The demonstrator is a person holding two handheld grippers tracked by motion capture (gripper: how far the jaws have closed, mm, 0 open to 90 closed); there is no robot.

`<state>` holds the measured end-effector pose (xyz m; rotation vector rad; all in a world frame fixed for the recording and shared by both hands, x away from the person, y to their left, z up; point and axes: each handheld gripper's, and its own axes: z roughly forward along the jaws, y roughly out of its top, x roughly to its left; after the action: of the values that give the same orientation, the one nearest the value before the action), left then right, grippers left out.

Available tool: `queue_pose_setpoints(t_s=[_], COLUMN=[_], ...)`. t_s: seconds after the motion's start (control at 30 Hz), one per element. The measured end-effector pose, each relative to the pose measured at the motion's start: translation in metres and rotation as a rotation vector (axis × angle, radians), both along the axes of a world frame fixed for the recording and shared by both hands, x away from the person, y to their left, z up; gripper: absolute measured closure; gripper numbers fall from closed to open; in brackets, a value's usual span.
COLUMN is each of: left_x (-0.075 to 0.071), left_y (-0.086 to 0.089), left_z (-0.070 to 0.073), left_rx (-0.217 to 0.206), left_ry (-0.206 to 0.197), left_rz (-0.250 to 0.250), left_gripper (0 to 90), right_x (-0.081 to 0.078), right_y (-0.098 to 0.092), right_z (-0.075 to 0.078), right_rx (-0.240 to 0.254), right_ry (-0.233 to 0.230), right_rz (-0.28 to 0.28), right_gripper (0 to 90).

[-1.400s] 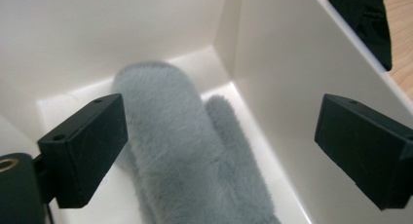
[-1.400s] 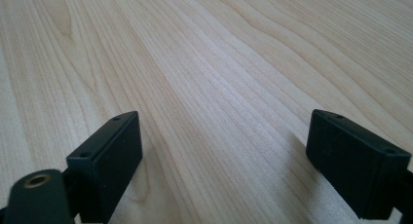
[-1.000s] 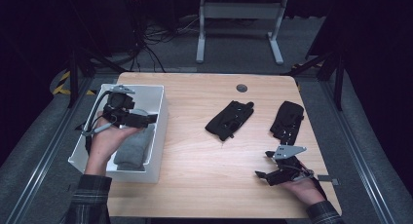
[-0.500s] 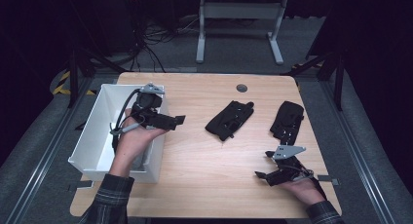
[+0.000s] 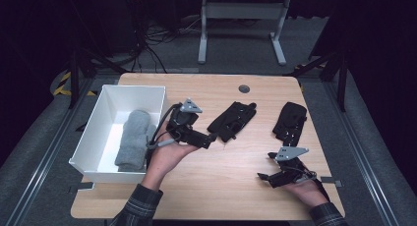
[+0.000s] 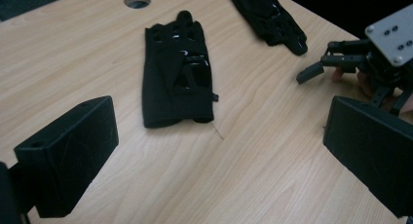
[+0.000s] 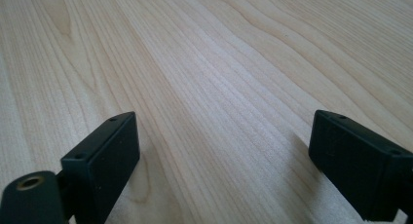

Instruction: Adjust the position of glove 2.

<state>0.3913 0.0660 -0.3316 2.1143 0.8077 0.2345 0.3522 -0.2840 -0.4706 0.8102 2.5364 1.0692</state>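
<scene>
My left gripper has left the white bin, where a grey glove now lies, and has crossed over the table with jaws released and empty; so that drop looks done and the next pick begins. The nearer black glove lies flat just ahead of my jaws; the second black glove waits further right. My right gripper rests low on the wood, jaws spread, grasping nothing.
</scene>
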Motion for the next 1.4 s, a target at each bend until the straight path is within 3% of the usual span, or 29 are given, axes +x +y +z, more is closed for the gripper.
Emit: queue_pose_setpoints(t_s=[0.27,0.5,0.73,0.77,0.8,0.87,0.93,0.97,1.17,1.3,1.4], left_x=[-0.010,-0.016,-0.021,-0.022,-0.024,-0.025,-0.026,-0.027,-0.030,-0.031,-0.032], left_y=[-0.020,-0.023,-0.019,-0.018,-0.016,-0.015,-0.013,-0.013,-0.009,-0.006,-0.006], left_z=[-0.044,-0.081,-0.105,-0.109,-0.117,-0.121,-0.126,-0.128,-0.137,-0.142,-0.141], left_rx=[0.038,0.072,0.107,0.114,0.139,0.138,0.139,0.138,0.164,0.178,0.193], left_ry=[0.037,0.066,0.042,0.042,0.042,0.045,0.048,0.044,0.048,0.044,0.023], left_rz=[-0.042,-0.063,-0.054,-0.053,-0.047,-0.044,-0.042,-0.045,-0.062,-0.074,-0.075], left_gripper=[0.4,0.3,0.2,0.1,0.0,0.0,0.0,0.0,0.0,0.0,0.0], right_x=[0.000,0.000,0.000,0.000,0.001,0.002,0.009,0.009,0.028,0.042,0.050], right_y=[0.000,0.000,-0.001,-0.005,-0.006,-0.009,-0.017,-0.017,-0.045,-0.063,-0.071], right_z=[0.000,0.000,0.006,0.012,0.016,0.019,0.031,0.031,0.047,0.053,0.050], right_rx=[0.000,0.001,-0.019,-0.016,-0.011,-0.011,-0.006,-0.006,0.032,0.053,0.021], right_ry=[0.001,0.002,0.004,-0.018,-0.024,-0.036,-0.065,-0.065,-0.089,-0.091,-0.080], right_rz=[-0.003,-0.002,0.002,-0.005,-0.014,-0.026,-0.058,-0.058,-0.140,-0.195,-0.211], right_gripper=[11.5,11.7,20.7,32.2,35.2,39.5,54.7,54.7,87.1,90.0,90.0])
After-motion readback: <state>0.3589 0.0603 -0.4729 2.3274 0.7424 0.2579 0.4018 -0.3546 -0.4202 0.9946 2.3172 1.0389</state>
